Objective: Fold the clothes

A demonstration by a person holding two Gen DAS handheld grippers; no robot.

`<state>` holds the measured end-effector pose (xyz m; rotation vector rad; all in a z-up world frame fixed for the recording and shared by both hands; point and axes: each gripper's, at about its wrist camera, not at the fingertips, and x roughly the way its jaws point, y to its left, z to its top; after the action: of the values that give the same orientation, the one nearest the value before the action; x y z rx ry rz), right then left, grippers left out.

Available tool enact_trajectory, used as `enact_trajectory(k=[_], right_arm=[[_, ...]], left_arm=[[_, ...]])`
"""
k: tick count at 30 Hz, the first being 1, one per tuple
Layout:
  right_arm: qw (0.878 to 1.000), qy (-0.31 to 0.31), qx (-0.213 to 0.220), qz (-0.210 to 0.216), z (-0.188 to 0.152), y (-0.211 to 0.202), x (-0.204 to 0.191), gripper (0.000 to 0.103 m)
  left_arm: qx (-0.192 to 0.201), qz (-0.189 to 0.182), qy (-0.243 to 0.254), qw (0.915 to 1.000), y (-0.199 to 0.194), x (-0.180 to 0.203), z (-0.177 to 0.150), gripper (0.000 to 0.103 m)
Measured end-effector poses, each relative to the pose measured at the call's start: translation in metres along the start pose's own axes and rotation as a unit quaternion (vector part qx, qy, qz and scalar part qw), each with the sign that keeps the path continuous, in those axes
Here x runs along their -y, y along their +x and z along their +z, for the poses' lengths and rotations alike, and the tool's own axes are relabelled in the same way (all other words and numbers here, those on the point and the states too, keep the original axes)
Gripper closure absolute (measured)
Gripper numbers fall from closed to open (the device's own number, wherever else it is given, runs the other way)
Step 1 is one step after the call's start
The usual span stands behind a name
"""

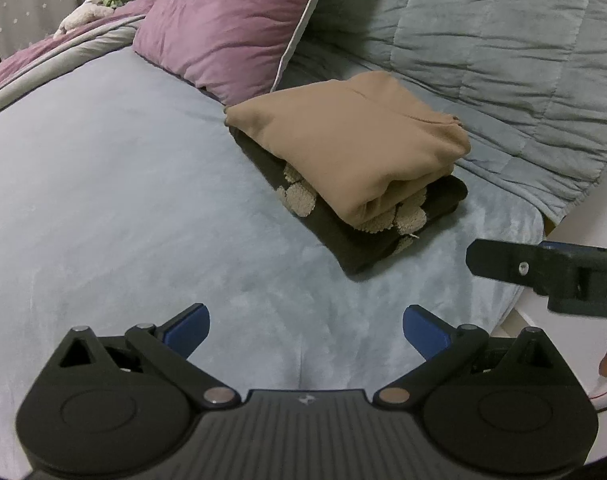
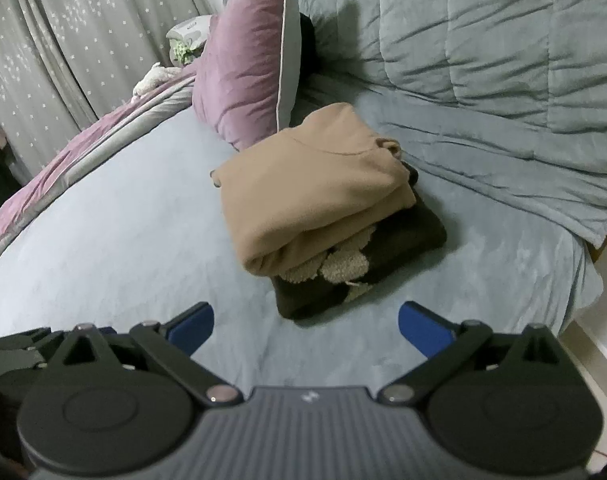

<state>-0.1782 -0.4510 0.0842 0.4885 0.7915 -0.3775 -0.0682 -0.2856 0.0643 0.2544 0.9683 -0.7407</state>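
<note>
Blue-padded left fingers [image 1: 191, 330], right fingers [image 2: 425, 330] spread wide, empty.

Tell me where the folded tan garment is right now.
The folded tan fleece garment lies on top of a folded dark brown knit with cream patches on the pale blue bedsheet, right of centre in both wrist views, just below the mauve pillow.

We look from two wrist cameras, each tilted down along its own fingers over the near bed [image 1: 103, 200]. Both face the folded clothes stack [image 1: 343, 152] and the pillow [image 1: 223, 20] far behind; our right view sits slightly nearer the stack.
</note>
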Motion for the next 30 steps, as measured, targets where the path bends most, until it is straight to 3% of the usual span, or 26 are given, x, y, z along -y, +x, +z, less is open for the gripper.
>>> enact_trajectory(k=[30], right_arm=[[0.999, -0.034, -0.027, -0.005, -0.001, 0.004, -0.019, 0.0]], left_arm=[[-0.009, 0.023, 0.015, 0.9996, 0.001, 0.0, -0.001, 0.0]])
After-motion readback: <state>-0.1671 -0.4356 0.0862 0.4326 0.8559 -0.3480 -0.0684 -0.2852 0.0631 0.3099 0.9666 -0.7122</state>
